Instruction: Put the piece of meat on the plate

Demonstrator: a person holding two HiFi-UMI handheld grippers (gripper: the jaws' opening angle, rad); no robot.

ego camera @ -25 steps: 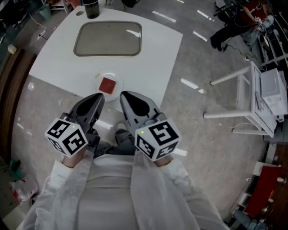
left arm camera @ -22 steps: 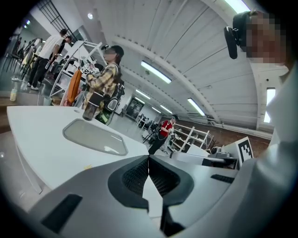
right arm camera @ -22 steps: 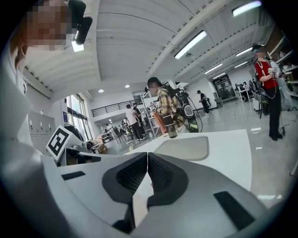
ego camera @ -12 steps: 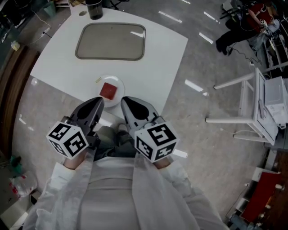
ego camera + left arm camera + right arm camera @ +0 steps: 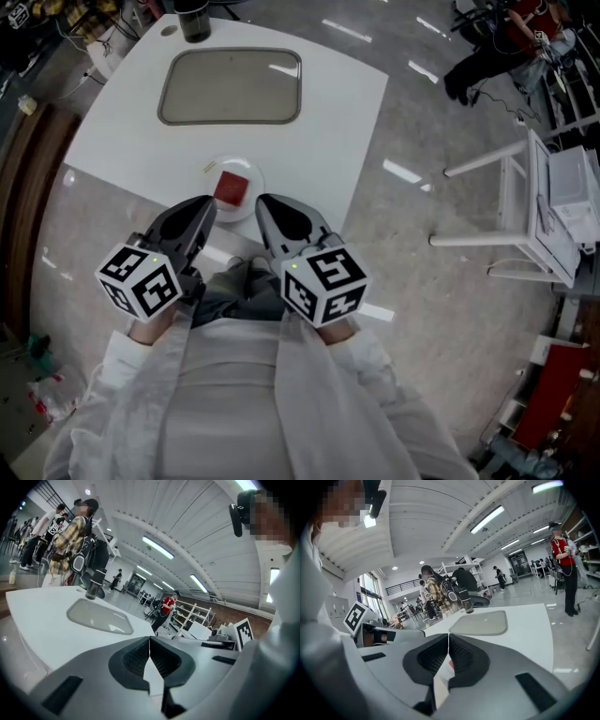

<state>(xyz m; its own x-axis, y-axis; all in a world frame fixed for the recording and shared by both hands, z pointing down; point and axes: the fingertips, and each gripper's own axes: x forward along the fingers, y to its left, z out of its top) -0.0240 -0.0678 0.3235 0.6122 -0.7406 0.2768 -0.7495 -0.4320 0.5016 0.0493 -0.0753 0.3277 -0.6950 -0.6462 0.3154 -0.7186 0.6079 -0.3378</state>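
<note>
From my head camera, I hold both grippers side by side just short of the near edge of the white table (image 5: 112, 122). My left gripper (image 5: 208, 202) and right gripper (image 5: 262, 201) both point at the plate (image 5: 254, 176), and their tips overlap its near rim in this view. The meat (image 5: 232, 187), a red square, lies in the middle of the plate, clear of both grippers. Beyond it are a grey tray (image 5: 230, 86) and, at the far edge, a dark cup (image 5: 192, 19). In the left gripper view, my jaws are pressed together with nothing between them. The tray and cup show above them, and the plate is hidden behind the jaws. In the right gripper view, these jaws are closed and empty too. A sliver of red shows through the gap below the pads, and the tray lies beyond.
</note>
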